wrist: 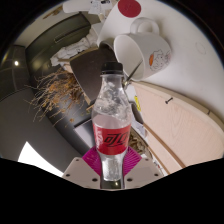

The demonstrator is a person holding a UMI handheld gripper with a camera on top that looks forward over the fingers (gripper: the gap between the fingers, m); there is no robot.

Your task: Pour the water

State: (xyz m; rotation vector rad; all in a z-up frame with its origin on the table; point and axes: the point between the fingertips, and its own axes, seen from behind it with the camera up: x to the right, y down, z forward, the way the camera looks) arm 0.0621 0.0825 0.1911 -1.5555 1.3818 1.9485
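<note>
Between our fingers (113, 166) we seem to clamp a clear bottle (111, 125) upright; beyond it, far right, stands a white cup (142, 51).

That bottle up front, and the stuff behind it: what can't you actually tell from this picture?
- Bottle, gripper view: its base sits between the fingers, so what it rests on is hidden. Water level in the clear plastic is unclear.
- White cup, gripper view: the inside is hidden by its own wall, so full or empty is unknown. Its red print is too small to read.
- Bottle's red label: lettering too small to read.
</note>
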